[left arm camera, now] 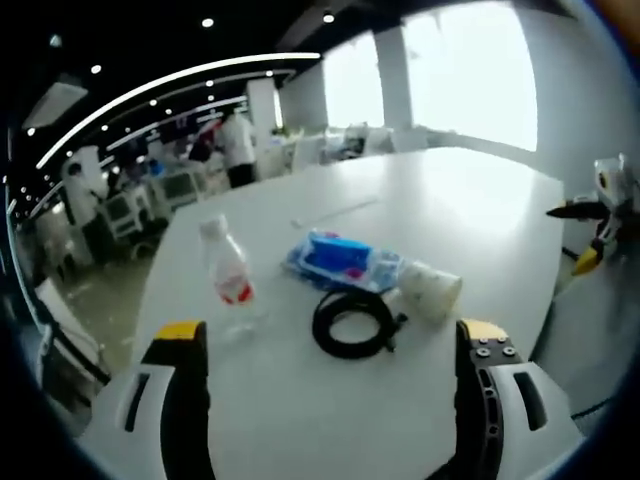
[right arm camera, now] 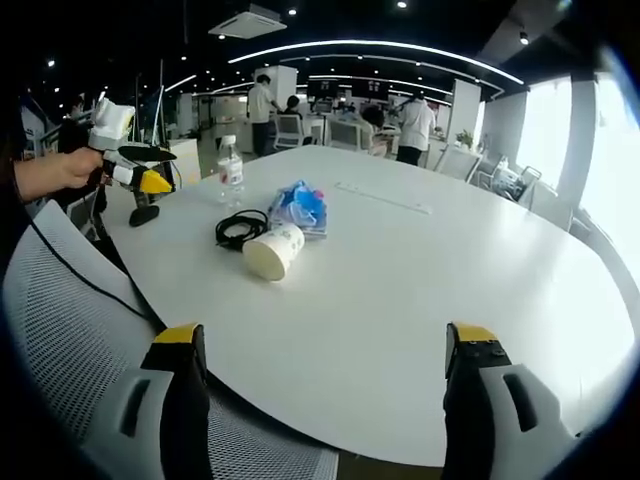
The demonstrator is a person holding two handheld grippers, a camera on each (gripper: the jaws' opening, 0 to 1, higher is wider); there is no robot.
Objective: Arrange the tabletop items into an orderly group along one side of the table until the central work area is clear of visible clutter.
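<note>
Four items sit bunched on the white surface [left arm camera: 480,200], left to right in the left gripper view: a clear bottle [left arm camera: 228,272] standing upright, a coiled black cable [left arm camera: 353,322], a blue packet [left arm camera: 342,260] and a paper cup [left arm camera: 432,288] tipped on its side. Both claws hang released and empty, the left claw [left arm camera: 330,400] just short of the pile, the right claw [right arm camera: 325,390] well back near a mesh chair [right arm camera: 60,330]. Biggest risk, I'd say: the cup rolls off when nudged, or the tall bottle topples when something bumps it.
</note>
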